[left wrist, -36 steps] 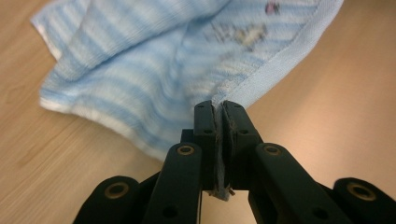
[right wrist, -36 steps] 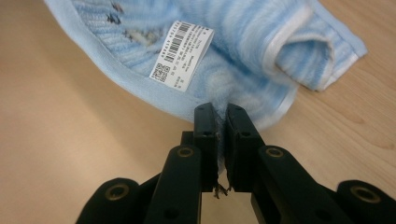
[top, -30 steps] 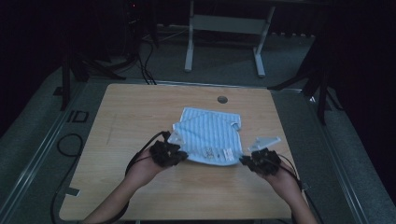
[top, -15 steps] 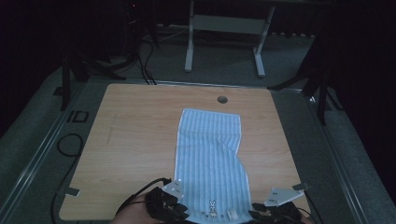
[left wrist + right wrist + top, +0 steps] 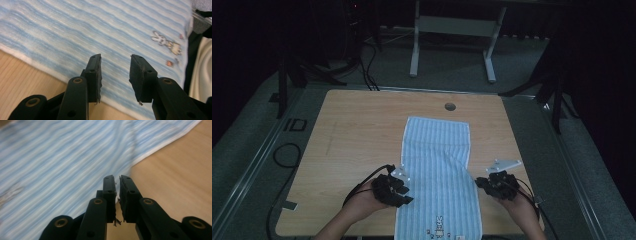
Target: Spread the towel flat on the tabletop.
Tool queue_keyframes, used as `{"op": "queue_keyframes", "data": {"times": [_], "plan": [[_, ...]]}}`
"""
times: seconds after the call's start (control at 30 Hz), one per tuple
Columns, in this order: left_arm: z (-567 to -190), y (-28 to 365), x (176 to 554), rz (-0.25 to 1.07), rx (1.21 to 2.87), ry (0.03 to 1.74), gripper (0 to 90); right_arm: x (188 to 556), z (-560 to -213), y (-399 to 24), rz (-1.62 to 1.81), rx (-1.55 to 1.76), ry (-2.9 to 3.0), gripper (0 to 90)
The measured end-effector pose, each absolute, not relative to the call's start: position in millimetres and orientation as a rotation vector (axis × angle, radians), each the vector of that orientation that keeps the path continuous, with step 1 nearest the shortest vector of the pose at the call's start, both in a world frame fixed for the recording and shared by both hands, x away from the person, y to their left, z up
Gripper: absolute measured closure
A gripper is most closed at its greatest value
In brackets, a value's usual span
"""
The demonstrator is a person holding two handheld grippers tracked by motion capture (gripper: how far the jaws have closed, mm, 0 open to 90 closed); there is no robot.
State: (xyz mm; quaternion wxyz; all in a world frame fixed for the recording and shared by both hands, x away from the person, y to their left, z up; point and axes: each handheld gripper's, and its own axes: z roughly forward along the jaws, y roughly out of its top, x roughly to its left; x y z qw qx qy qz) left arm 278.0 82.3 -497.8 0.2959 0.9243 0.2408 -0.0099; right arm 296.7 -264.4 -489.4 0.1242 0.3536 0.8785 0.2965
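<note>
1. On the wooden table (image 5: 362,145), a blue-and-white striped towel (image 5: 438,165) lay spread out lengthwise, running from near a small round hole (image 5: 450,106) in the far part of the top down to the near edge.
2. Near that edge the towel carried a small printed rabbit (image 5: 440,222); the left tool's view showed the same rabbit (image 5: 163,42) off to its right.
3. Beside the towel's left edge sat the left tool (image 5: 401,191), held in the person's left hand (image 5: 362,202). Its jaws had just been opening and stood parted with a clear gap, nothing between them; in its own view the left tool (image 5: 115,72) hovered over the towel's white hem (image 5: 37,65), where cloth met bare wood.
4. At the towel's right edge sat the right tool (image 5: 484,184), held in the right hand (image 5: 519,205), with a grey three-cornered plate (image 5: 504,164) on top.
5. Seen in its own view, the right tool (image 5: 118,195) had just been closing, and its jaws stood almost together with only a thin slit left; no cloth showed between them, just a few loose fibres at the pads.
6. The right tool's tips sat right at the towel's border, striped cloth to one side and bare table to the other.
</note>
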Motion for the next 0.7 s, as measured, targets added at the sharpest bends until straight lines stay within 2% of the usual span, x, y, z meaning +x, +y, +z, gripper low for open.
{"op": "queue_keyframes", "data": {"times": [0.33,0.7], "plan": [[-524,64,281,-0.112,2.493,0.629,61.0,366,-511,-237,0.761,1.071,2.547,83.9],[-534,60,271,-0.158,2.507,0.601,60.8,377,-532,-239,0.689,1.102,2.598,81.3]]}}
